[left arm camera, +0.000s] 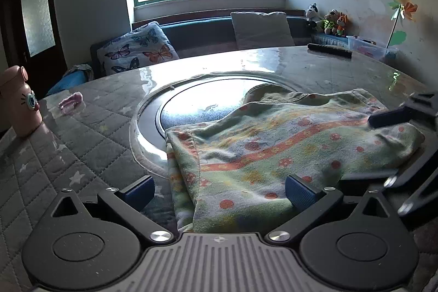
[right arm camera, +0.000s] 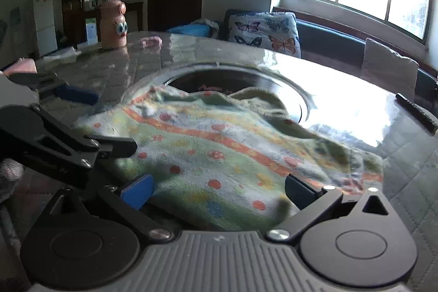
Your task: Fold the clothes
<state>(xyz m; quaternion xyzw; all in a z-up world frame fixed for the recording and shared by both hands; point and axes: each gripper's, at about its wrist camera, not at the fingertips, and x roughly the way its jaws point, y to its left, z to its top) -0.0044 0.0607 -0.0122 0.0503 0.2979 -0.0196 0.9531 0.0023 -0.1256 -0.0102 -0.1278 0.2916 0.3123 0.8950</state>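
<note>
Quilted grey cloth under a glossy clear cover is spreading over the round surface [left arm camera: 82, 133], with a dark glass turntable disc [left arm camera: 208, 103] set in its middle, and across the near part of this is lying the task's thing, a fleecy green garment patterned with orange bands and red dots [left arm camera: 273, 144], part on the disc and part on the quilted cover, seemingly doubled over already with a layered edge showing along its left side. Left gripper [left arm camera: 219, 189] is hovering low over the near left edge of the cloth, its blue-padded fingers [left arm camera: 299, 192] standing wide apart and holding nothing; the right one of them is lying over the fabric, the left one over the bare cover. Right gripper [right arm camera: 217, 189] is sitting likewise over the near edge, its fingers [right arm camera: 137, 193] spread wide and empty, cloth showing between them; the view is blurred. Judging from this, the step in hand is taking hold of the near hem for another fold. To do it well, each pair of fingers should be closing on every layer of the edge, not the top one alone, then lifting together and level so the cloth is not skewing, and laying the fold with edges matched. Slipping on the glossy cover is the risk. Farther off are standing a pink bottle with cartoon eyes [left arm camera: 19, 103], a small pink object [left arm camera: 71, 99] and a black remote [left arm camera: 330, 50].
</note>
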